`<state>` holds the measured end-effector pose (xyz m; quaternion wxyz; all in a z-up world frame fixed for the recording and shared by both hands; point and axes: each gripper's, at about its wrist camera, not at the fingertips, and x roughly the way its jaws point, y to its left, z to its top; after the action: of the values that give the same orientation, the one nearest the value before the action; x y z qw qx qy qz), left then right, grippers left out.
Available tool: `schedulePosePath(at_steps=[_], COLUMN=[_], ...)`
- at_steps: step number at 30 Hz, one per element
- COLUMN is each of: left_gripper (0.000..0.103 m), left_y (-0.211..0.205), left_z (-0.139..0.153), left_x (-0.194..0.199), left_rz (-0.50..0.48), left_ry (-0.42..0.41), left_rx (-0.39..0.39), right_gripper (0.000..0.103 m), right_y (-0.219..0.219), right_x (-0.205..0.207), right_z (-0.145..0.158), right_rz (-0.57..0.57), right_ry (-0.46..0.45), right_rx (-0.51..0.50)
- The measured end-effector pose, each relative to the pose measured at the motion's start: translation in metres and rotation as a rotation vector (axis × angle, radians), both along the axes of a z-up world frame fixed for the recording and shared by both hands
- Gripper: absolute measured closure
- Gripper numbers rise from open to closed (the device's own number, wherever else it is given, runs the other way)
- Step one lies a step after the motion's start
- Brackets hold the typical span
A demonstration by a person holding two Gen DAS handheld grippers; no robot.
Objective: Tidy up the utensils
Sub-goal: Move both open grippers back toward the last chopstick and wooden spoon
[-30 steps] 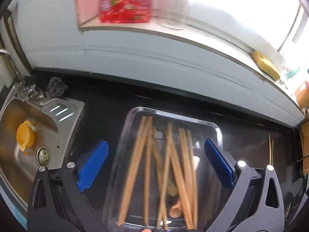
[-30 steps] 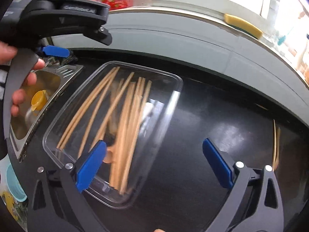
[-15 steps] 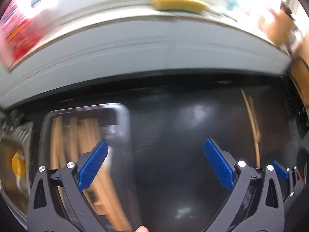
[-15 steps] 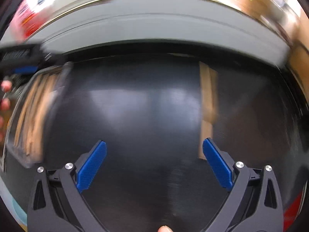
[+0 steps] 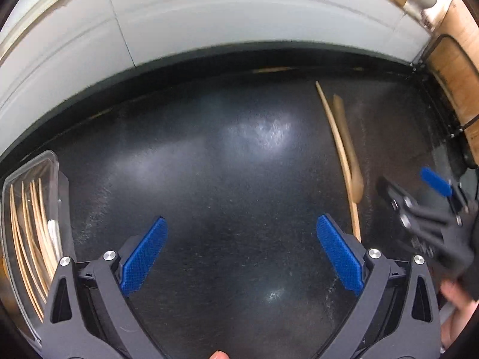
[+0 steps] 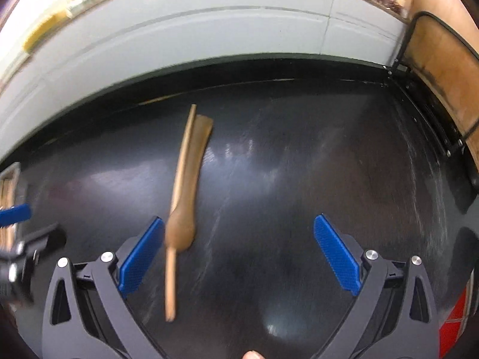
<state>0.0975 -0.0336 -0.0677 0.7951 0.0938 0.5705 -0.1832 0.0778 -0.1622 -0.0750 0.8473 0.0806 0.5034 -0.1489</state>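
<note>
The right gripper [image 6: 239, 254] is spread wide and empty above the black counter [image 6: 299, 179]. A wooden spoon [image 6: 184, 197] and a chopstick [image 6: 172, 281] lie side by side on the counter just inside its left finger. The left gripper [image 5: 241, 257] is likewise spread and empty, between the spoon and the clear tray [image 5: 58, 167] of chopsticks. Current step: approach for pickup. The next move likely requires centring the right gripper over one utensil before closing.

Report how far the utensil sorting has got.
Done: a batch of chopsticks already lies in the clear tray. In hand: nothing; the left gripper and right gripper are both open. Left: a wooden spoon and one chopstick lie on the black counter.
</note>
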Motion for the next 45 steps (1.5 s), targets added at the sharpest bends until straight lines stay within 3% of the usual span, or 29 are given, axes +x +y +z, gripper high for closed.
schedulePosePath(at_steps=[6, 12, 15, 24, 26, 30, 34, 41, 45], left_gripper=[0.006, 0.006, 0.006, 0.006, 0.006, 0.006, 0.006, 0.006, 0.006], left_y=[-0.03, -0.047, -0.052, -0.047, -0.046, -0.05, -0.058, -0.078, -0.09], left_z=[-0.018, -0.03, -0.03, -0.029, -0.029, -0.028, -0.03, -0.042, -0.052], left_x=[-0.004, 0.002, 0.004, 0.002, 0.0, -0.003, -0.006, -0.014, -0.012], left_rz=[-0.047, -0.046, -0.032, -0.001, 0.003, 0.011, 0.009, 0.013, 0.029], left_ry=[0.027, 0.062, 0.055, 0.054, 0.054, 0.052, 0.053, 0.061, 0.077], left_rx=[0.032, 0.017, 0.008, 0.031, 0.036, 0.03, 0.025, 0.061, 0.087], right_gripper=[0.007, 0.007, 0.007, 0.007, 0.007, 0.007, 0.007, 0.007, 0.006], right_y=[-0.009, -0.027, -0.038, -0.039, -0.044, -0.059, -0.069, -0.073, -0.083], right_x=[0.027, 0.03, 0.026, 0.042, 0.04, 0.039, 0.042, 0.057, 0.061], right_z=[-0.018, -0.021, -0.017, -0.029, -0.025, -0.016, -0.021, -0.043, -0.046], right_rz=[0.05, 0.069, 0.072, 0.128, 0.119, 0.081, 0.101, 0.11, 0.079], right_ry=[0.05, 0.053, 0.015, 0.076, 0.072, 0.051, 0.073, 0.145, 0.116], right_rx=[-0.015, -0.021, 0.099, 0.101, 0.075, -0.08, 0.086, 0.055, 0.059])
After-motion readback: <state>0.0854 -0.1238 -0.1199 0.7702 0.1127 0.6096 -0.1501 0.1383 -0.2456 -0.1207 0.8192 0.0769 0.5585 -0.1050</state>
